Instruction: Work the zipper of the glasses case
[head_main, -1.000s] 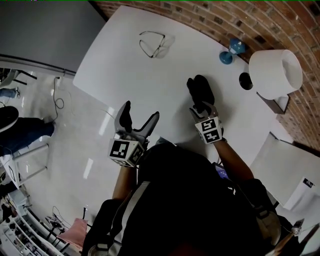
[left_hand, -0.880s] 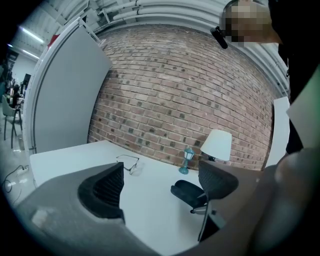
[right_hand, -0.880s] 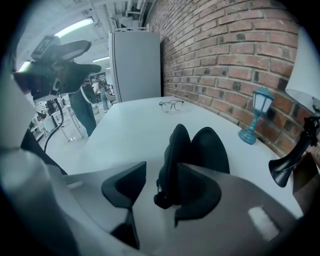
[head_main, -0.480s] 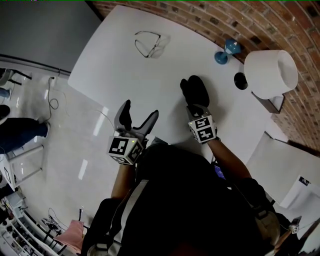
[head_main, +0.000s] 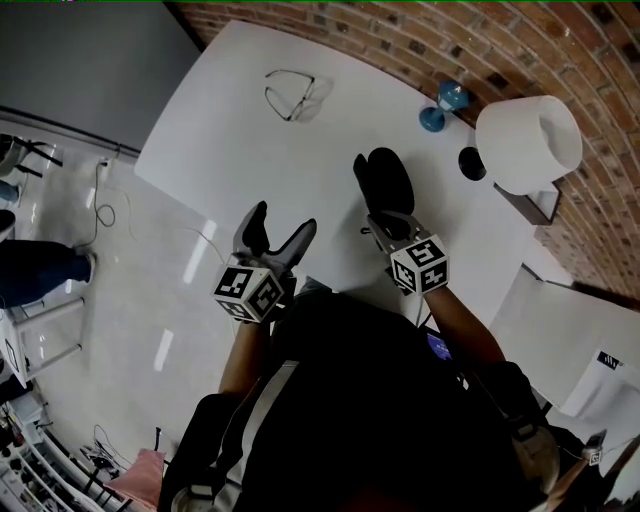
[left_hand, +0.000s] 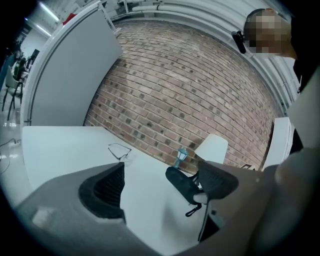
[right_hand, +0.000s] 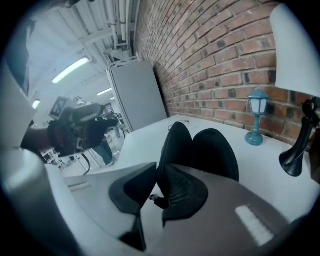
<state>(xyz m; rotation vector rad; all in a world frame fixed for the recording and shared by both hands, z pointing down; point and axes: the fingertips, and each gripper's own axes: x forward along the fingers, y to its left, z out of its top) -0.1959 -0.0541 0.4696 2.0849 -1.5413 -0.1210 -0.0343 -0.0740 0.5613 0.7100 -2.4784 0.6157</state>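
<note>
The glasses case (head_main: 385, 185), black and rounded, is gripped at its near end by the right hand-held gripper (head_main: 386, 224), over the middle of the white desk (head_main: 240, 150). The jaws have just been closing and are now narrow, pressed on the case's edge with the case between them. In the right gripper view two dark lobes are seen side by side, so the case is judged to be already parted along its seam. A small pale metal piece is seen at the jaw tips; it may be the zipper pull, but that cannot be confirmed. In the left gripper view a small clip is seen hanging free below the case, which suggests the near end is held clear of the desk. Whether the far end rests on the desk cannot be told.

The left hand-held gripper (head_main: 275, 228) is held just beside the case, above the desk's near edge, with its jaws wide and nothing between them. It is probably kept ready so that one side of the case can be steadied while the zipper is drawn by the other.

Farther off, a pair of glasses (head_main: 295, 93) is left well apart from the case. A small blue lantern ornament (head_main: 440, 108) and a white lamp (head_main: 528, 143) are set against the brick wall (head_main: 400, 40), clear of the working area.
</note>
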